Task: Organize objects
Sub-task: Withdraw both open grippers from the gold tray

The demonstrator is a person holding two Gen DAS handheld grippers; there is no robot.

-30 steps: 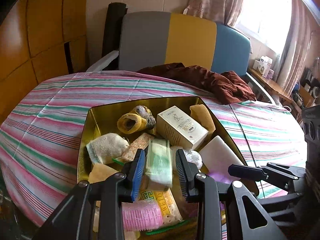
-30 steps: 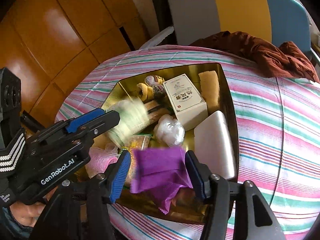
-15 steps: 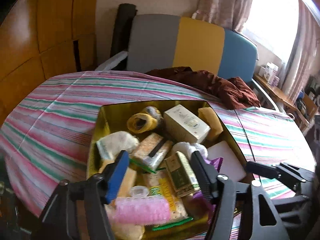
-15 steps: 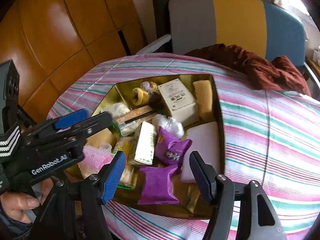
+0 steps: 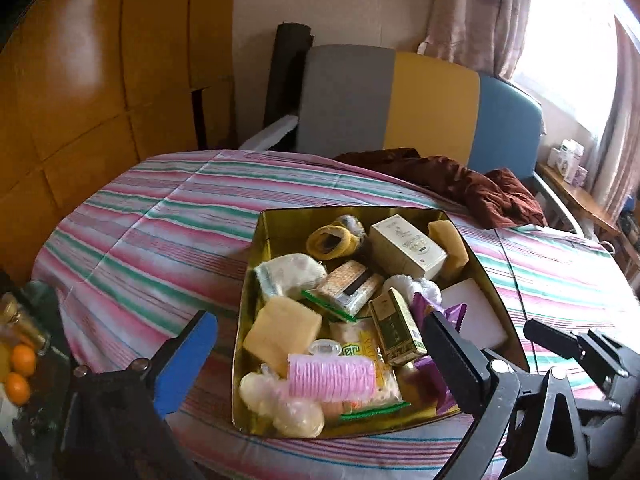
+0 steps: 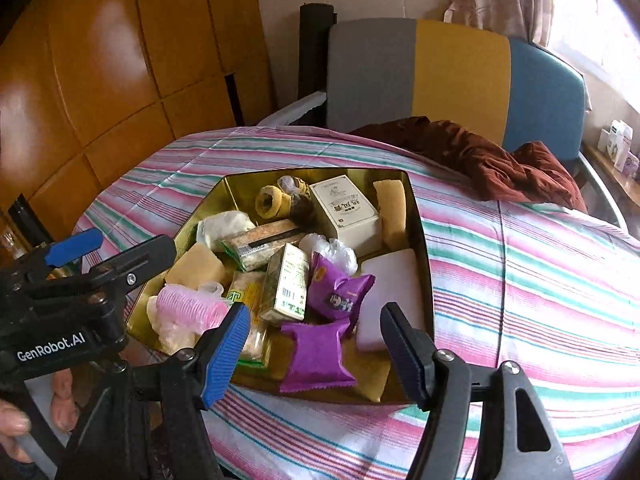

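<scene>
Left wrist view: the left gripper is hovering with ribbed blue pads spread wide, gripping nothing, over the near end of a glossy gold metal tray lying on a striped tablecloth. Inside are lying a ridged pink hair roller, long axis crosswise; a porous yellow sponge; and a green carton, pointing away. Right wrist view: the right gripper is likewise gaping empty above a crinkled purple packet, beside a smooth white block.
</scene>
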